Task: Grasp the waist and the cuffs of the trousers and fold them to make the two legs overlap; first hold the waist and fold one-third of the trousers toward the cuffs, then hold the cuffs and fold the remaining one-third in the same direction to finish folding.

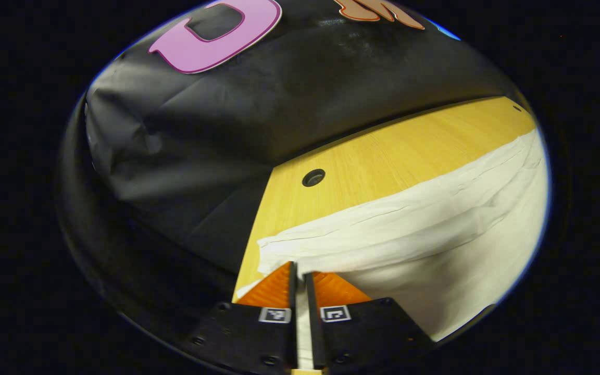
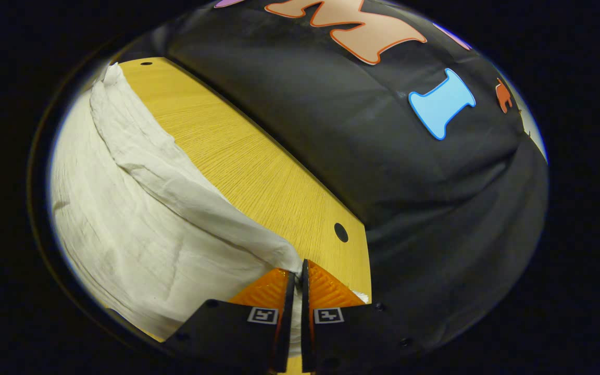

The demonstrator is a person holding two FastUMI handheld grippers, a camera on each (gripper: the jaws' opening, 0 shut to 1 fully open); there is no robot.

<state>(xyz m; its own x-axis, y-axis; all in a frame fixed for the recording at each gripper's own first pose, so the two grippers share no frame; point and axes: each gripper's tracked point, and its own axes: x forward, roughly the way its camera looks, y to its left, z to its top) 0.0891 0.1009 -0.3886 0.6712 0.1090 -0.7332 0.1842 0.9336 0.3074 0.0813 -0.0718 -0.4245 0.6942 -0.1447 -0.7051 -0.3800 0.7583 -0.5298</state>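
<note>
Left gripper (image 1: 300,272) fingers nearly closed, pinching one corner of the white crinkled cotton trousers (image 1: 435,229). Right gripper (image 2: 298,271) likewise clamped on another corner. Trousers spread between both across the yellow wooden table (image 1: 383,161), short of its far edge.

Bare table (image 1: 383,161) beyond, seemingly unobstructed

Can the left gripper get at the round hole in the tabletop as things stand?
Probably not freely: the left gripper is shut on the trousers; the hole lies ahead on the bare table.
</note>
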